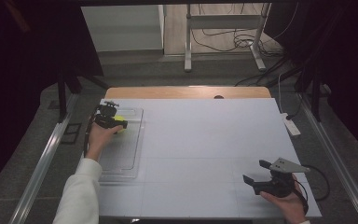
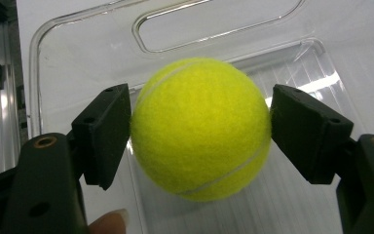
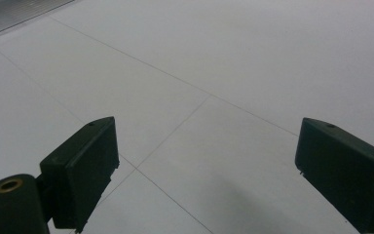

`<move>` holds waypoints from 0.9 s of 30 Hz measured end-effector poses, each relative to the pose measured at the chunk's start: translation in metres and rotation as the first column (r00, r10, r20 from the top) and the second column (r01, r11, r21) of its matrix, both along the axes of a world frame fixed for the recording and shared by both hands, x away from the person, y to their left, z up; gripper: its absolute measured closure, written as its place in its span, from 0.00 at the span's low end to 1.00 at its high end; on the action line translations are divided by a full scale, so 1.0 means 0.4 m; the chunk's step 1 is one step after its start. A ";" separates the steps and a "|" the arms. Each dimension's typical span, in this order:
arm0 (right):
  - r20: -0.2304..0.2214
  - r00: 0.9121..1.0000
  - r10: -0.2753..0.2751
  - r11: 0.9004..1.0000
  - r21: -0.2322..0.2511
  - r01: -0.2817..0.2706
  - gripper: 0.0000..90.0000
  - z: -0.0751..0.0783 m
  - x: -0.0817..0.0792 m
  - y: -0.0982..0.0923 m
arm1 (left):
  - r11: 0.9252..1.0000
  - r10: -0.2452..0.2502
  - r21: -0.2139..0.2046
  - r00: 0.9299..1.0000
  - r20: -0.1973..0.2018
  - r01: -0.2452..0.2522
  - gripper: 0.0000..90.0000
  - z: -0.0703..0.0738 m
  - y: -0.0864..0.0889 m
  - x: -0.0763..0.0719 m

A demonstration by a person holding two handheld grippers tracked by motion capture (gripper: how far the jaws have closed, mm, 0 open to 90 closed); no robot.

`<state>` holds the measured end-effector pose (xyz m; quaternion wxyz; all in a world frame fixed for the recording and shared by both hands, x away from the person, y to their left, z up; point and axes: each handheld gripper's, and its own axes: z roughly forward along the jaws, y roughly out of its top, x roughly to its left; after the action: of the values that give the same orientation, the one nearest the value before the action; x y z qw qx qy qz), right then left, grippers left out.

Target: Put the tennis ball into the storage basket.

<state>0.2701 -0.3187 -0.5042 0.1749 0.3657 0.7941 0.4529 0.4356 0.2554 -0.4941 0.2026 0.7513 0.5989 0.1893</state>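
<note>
Half the tennis ball [image 1: 119,118] hides behind the left gripper [image 1: 113,122].

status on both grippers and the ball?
Left gripper jaws against tennis ball, over clear tray. Right gripper open, nothing between jaws, above white table. Nothing in the way.

A yellow felt tennis ball [image 2: 199,129] sits between the left tool's [image 1: 114,122] jaws, over the clear plastic tray [image 1: 133,149] at the counter's [image 1: 205,140] left side. The right tool [image 1: 256,173] rests at lower right, well apart from it.
</note>
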 end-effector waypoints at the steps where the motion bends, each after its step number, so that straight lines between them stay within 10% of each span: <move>1: -0.001 1.000 -0.001 1.000 0.000 0.001 0.10 0.000 0.000 0.000 | 1.000 0.000 -0.001 1.000 0.000 0.000 0.28 0.000 0.000 0.000; 27: 0.003 1.000 -0.004 1.000 -0.002 0.004 0.10 0.002 -0.002 0.001 | 0.983 -0.052 -0.168 0.992 0.118 0.072 0.14 0.044 0.002 -0.047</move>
<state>0.2694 -0.3182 -0.5033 0.1773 0.3663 0.7936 0.4523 0.4169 0.2560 -0.4766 0.3061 0.7374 0.5768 0.1728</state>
